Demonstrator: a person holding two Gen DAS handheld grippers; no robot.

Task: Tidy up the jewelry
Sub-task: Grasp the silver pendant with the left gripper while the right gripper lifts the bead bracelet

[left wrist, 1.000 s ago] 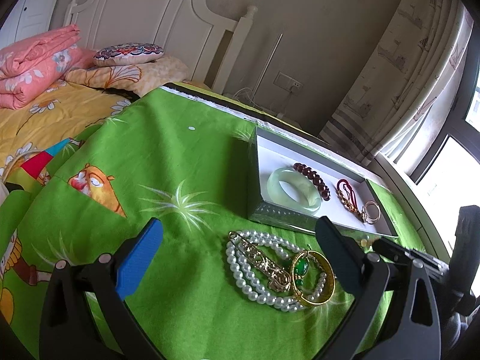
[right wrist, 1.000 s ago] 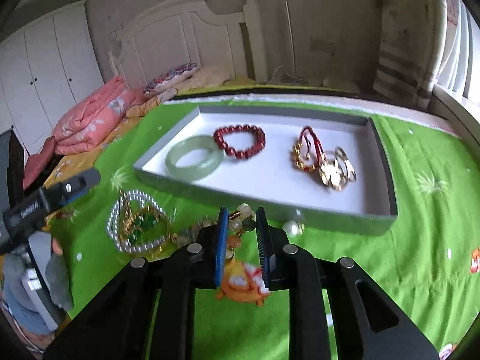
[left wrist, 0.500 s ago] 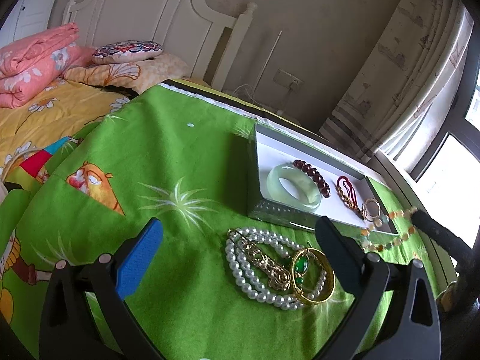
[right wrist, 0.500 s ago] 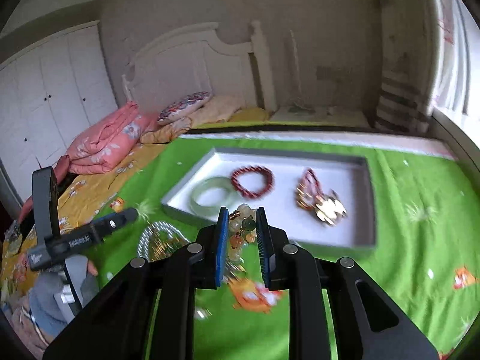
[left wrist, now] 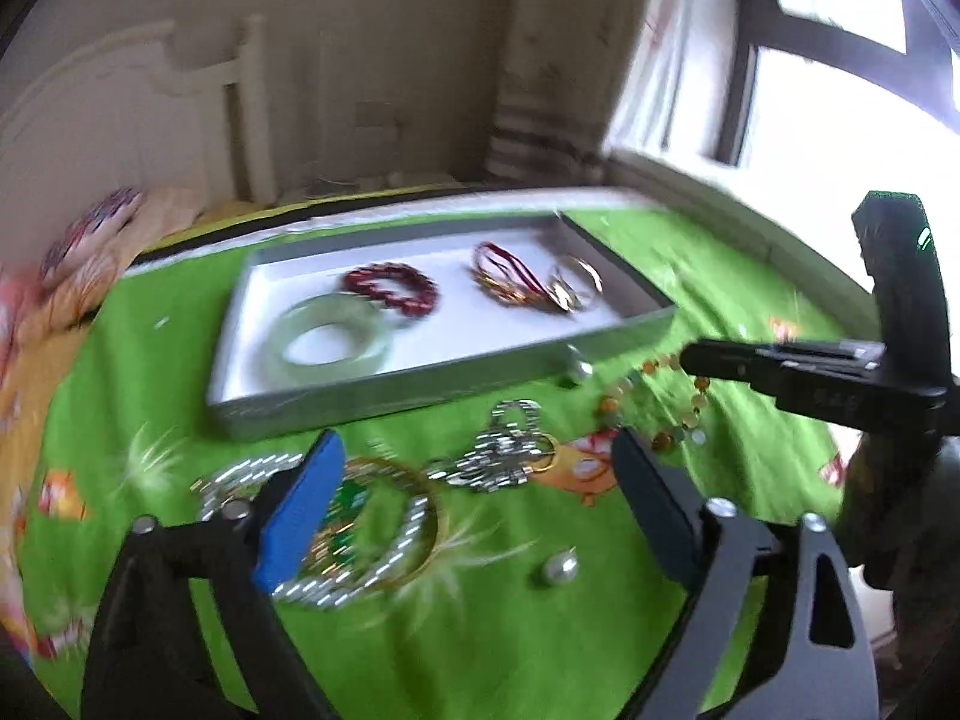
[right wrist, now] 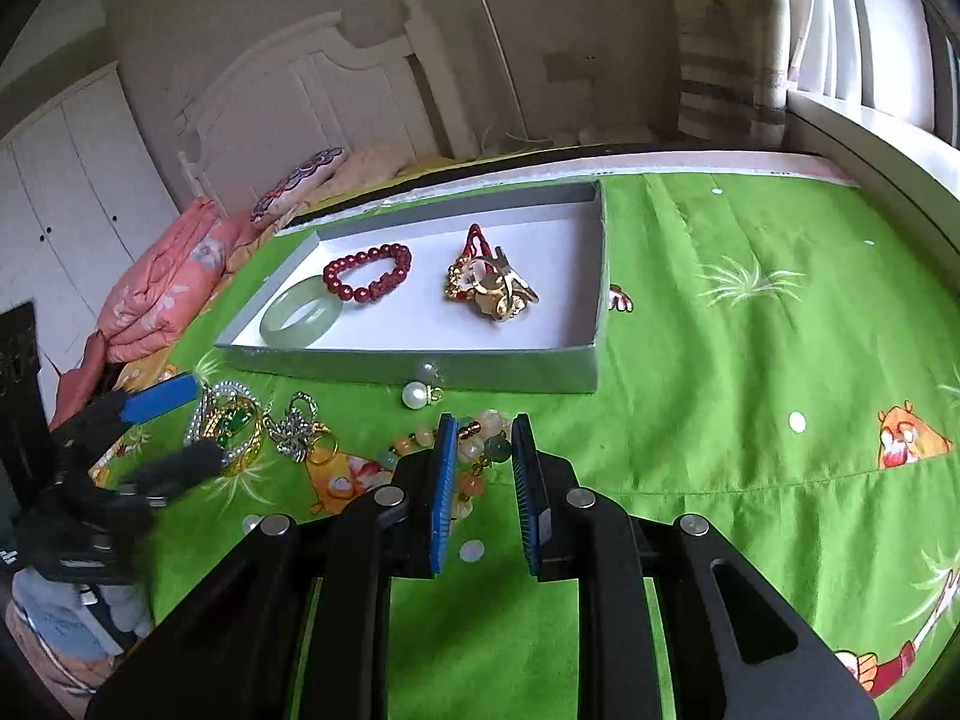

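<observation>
Right gripper (right wrist: 480, 450) jaws parted a little versus clamped 0.5 s ago; multicolour bead bracelet (right wrist: 474, 450) now seen between the fingertips, apparently on the green cloth (right wrist: 720, 390), contact unclear. Right wrist view pitched down from its raised position, closer to the tray (right wrist: 414, 360). Left gripper (left wrist: 474, 480) swung right: tray moved to upper centre of its view, pearl necklace (left wrist: 336, 516) now under the blue left finger (left wrist: 300, 510), frame motion-blurred. Left jaws wide as before.

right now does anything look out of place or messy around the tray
Yes. Several pieces lie loose on the green cloth outside the grey tray: a tangled pearl necklace and gold bangle, a silver brooch, two stray pearls, and a multicolour bead bracelet.
</observation>
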